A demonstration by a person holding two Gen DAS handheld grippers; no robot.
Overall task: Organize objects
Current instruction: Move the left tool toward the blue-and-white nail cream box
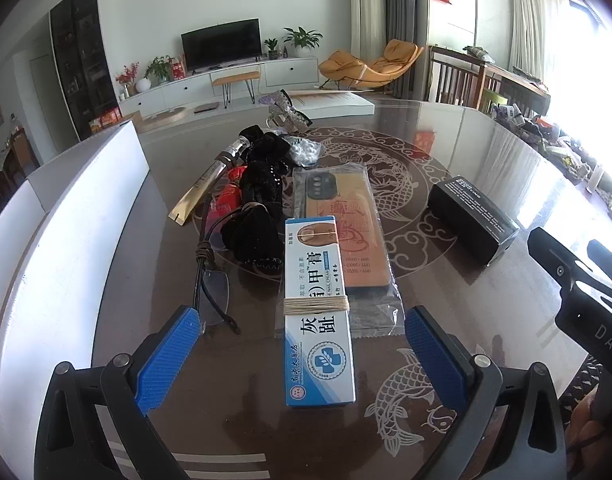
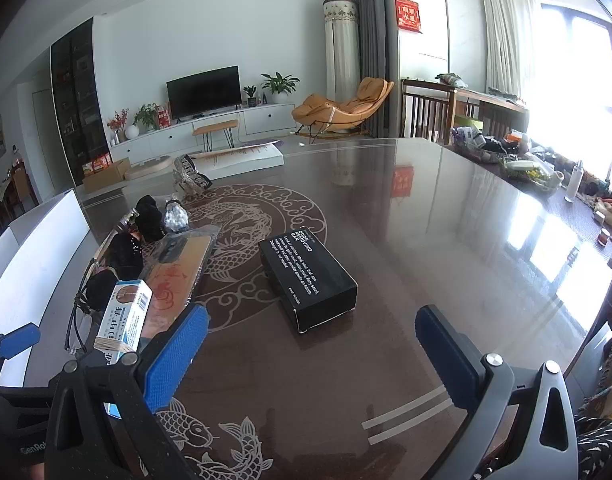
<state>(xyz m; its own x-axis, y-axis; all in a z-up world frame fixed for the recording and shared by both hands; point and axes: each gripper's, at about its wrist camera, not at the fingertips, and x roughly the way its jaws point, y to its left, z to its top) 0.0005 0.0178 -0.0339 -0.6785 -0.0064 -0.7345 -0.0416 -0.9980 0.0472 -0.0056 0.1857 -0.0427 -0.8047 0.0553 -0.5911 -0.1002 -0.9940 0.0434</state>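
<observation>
Blue fingers (image 1: 170,356) on both grippers spread and empty; clutter at frame centre-left of desk (image 2: 426,220) unsorted, task barely begun.

One blue-and-white cream box (image 1: 319,312) bound with a rubber band, lying near the table's (image 2: 386,208) front edge; one black box (image 2: 308,276) out toward the middle; one phone case in a clear bag (image 1: 340,224); one pair of glasses (image 1: 212,280) along the left edge; one gold tube (image 1: 210,180); two black velvet hair pieces, maybe three, hard to tell (image 1: 262,200); one small bag of white beads (image 1: 304,152); one glittery bow (image 1: 286,114) at the far edge; one white board (image 1: 66,216) standing on the left
</observation>
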